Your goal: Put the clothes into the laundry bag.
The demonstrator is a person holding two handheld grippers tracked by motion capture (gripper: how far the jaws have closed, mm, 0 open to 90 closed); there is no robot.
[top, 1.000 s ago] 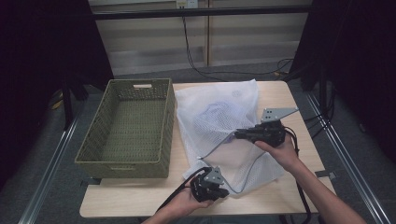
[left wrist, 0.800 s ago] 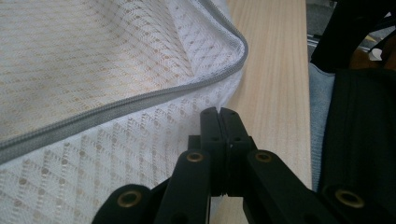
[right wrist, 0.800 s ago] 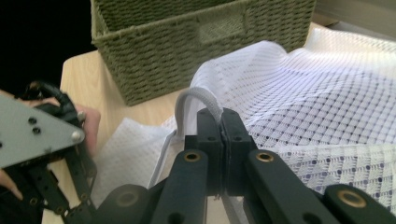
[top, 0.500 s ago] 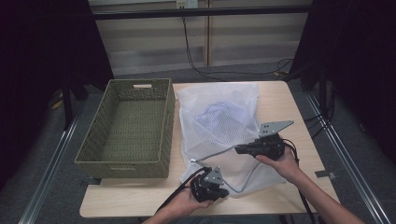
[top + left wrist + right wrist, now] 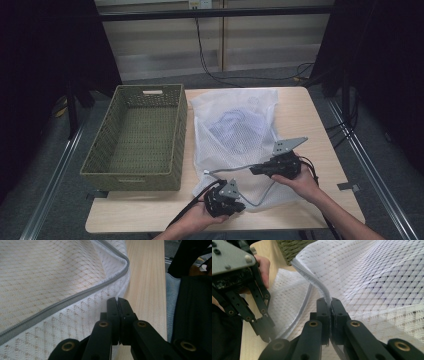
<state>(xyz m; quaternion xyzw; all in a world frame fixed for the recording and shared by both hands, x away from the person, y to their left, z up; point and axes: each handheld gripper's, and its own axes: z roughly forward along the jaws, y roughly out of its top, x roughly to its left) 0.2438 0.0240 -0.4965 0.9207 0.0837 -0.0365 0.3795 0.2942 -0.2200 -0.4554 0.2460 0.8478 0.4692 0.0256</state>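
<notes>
Right tool (image 5: 329,305) pinches zipper edge (image 5: 322,293); high view apparently adds basket (image 5: 135,135).

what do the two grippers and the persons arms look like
Both grippers, left and right, are black, with jointed link arms, brass-coloured pivot pins and flat narrow jaws. Each carries a grey three-cornered plate on top and trails a black cable. The forearms are bare, with no sleeves in the high view.

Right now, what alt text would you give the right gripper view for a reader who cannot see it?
The right hand-held gripper pinches the grey zipper edge of a white mesh laundry bag, jaws closed on it. At left, the left hand-held gripper points down at the lower layer of the bag on the wooden table. A corner of a green woven basket shows at the top.
</notes>
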